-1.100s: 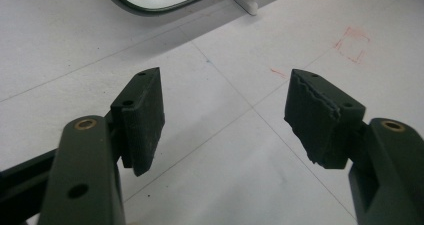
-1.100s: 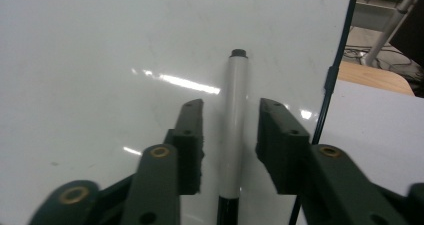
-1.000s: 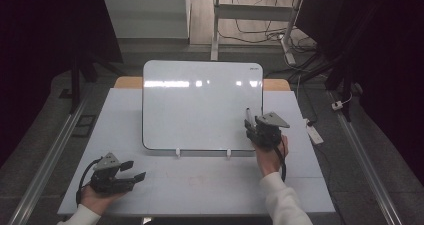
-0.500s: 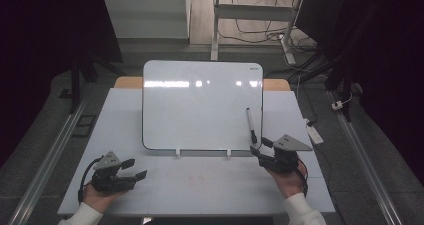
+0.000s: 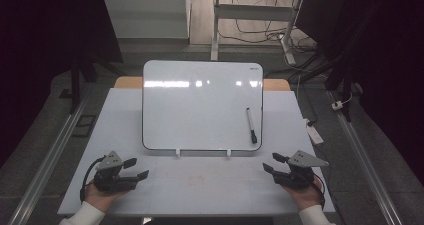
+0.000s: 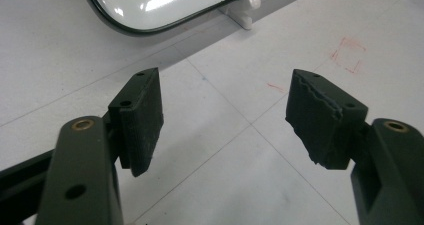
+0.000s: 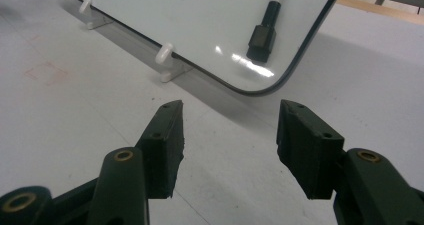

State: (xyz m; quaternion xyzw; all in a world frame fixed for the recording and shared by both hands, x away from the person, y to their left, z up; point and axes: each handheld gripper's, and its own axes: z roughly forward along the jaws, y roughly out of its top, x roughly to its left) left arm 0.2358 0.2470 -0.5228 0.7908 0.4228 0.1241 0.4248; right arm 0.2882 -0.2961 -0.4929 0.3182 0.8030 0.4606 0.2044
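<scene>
A white whiteboard [image 5: 202,105] with a dark rim stands on the table, its lower edge held in two white clips [image 5: 177,152]. A black-capped marker [image 5: 251,125] rests on the board near its right edge. At the front left, my left gripper [image 5: 136,168] is open above the bare table, nothing between its pads [image 6: 142,117]. My right gripper [image 5: 270,162] is at the front right, short of the board's lower right corner [image 7: 260,87]. Its jaws have just been opening and hold nothing. The marker [image 7: 265,27] lies ahead of my right gripper [image 7: 230,135].
The white table [image 5: 210,180] has a faint red square mark [image 6: 350,55] in its front middle. A wooden strip [image 5: 277,84] shows behind the board. Metal rails run along both sides on the floor, and a white power strip [image 5: 314,133] lies off the right edge.
The right hand has drawn back from the board's right edge to the table's front right. The marker it had at the board now rests there alone. The left hand has not moved.
</scene>
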